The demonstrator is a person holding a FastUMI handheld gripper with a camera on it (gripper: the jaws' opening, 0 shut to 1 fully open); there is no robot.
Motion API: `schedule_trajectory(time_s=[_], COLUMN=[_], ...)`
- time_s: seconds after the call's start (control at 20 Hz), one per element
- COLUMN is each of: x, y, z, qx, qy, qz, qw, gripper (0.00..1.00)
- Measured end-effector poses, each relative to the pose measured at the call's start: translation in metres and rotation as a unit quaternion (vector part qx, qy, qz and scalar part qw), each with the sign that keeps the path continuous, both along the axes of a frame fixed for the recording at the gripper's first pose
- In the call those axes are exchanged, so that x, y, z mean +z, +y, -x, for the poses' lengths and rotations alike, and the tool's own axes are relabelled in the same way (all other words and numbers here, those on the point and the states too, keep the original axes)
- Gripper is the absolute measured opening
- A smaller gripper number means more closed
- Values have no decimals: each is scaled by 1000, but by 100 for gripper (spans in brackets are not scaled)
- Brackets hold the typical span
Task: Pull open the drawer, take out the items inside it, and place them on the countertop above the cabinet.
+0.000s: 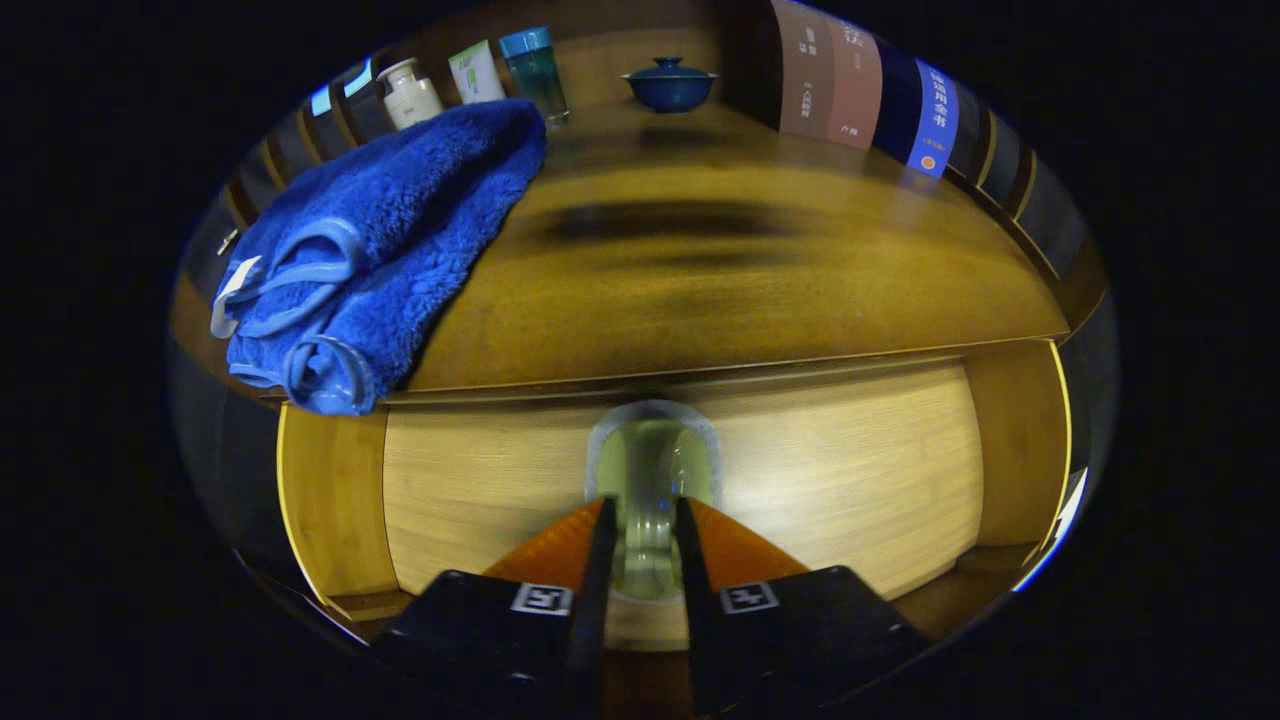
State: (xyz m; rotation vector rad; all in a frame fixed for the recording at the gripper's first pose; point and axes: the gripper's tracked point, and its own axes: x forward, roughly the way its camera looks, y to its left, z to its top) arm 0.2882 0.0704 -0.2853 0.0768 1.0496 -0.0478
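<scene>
- A clear glass (652, 478) sits in the open drawer (480, 490), just below the countertop (720, 270) edge
- The gripper (645, 520) fingers are nearly closed, one pressing each side of the glass
- A blue towel (370, 250) lies on the countertop, with bottles (412, 92) and a lidded bowl (669, 84) beyond it

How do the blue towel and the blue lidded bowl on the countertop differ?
The blue towel is soft, folded and overhangs the countertop's front edge near the drawer; the lidded bowl is rigid, upright and far back. The towel looks much larger. Both are blue and untouched; the gripper has its jaws around the drawer handle.
</scene>
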Motion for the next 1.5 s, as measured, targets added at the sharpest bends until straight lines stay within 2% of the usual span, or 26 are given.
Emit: schedule_trajectory(time_s=[0.15, 0.5, 0.95, 1.1, 1.25, 1.5], x=[-1, 23, 111, 140, 161, 166], y=[8, -2, -19, -31, -40, -47], z=[0, 26, 60, 49, 21, -37], qx=[23, 29, 31, 22, 16, 21], qy=[-7, -23, -93, -114, -129, -121], qz=[-6, -13, -33, -29, -20, 6], qw=[1000, 999, 995, 993, 991, 992], gripper=[19, 19, 19, 19, 19, 19])
